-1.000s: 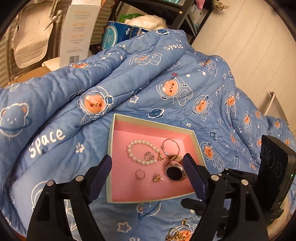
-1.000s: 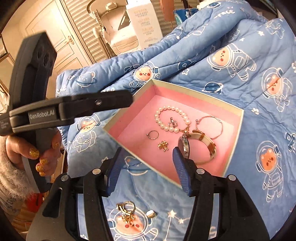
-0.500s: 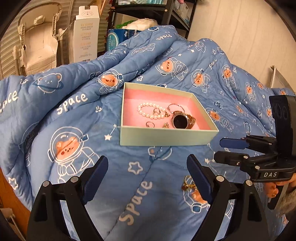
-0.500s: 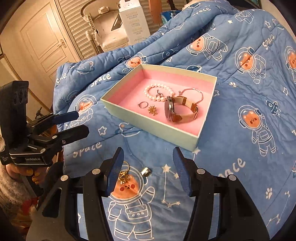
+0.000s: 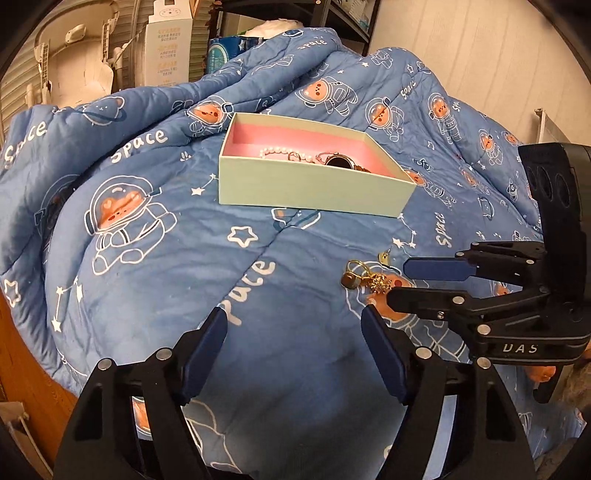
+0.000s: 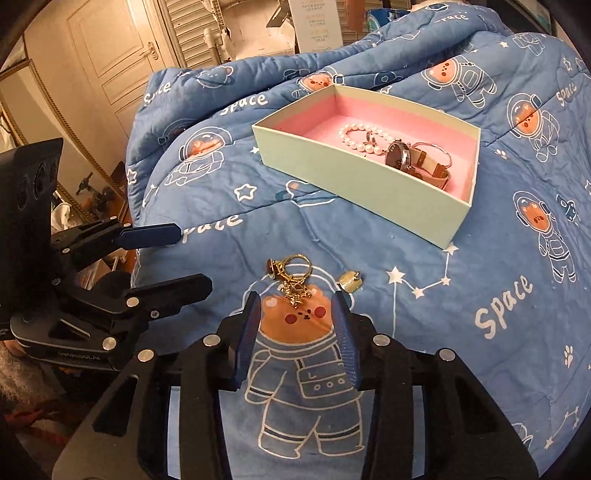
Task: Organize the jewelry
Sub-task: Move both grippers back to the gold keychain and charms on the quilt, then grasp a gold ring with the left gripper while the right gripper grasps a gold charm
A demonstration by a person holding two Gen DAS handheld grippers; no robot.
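A pale green box (image 5: 314,188) (image 6: 354,177) with pink lining rests on the blue quilt. It holds a pearl bracelet (image 6: 360,138), a watch (image 6: 402,157) and smaller pieces. Nearer on the quilt lies a tangle of gold rings and charms (image 6: 291,280) (image 5: 365,278), with a small gold earring (image 6: 351,281) (image 5: 385,257) beside it. My right gripper (image 6: 295,301) (image 5: 400,282) hovers right at the tangle. Its jaws are closing, the tangle's lower end sits between the tips, and the pads do not press it. My left gripper (image 5: 293,321) (image 6: 194,258) is to the left, its jaws closing on nothing.
The quilt (image 5: 147,258) bunches into high folds behind the box. Beyond it stand a tall white carton (image 5: 166,48), a white plastic seat (image 5: 74,62) and a dark shelf (image 5: 332,18). A panelled door (image 6: 110,55) is at far left. A wooden edge (image 5: 26,369) borders the quilt's left.
Both grippers drew back from over the box and sank toward the near quilt. The right one now sits at the gold tangle with narrower jaws. The left jaws also narrowed.
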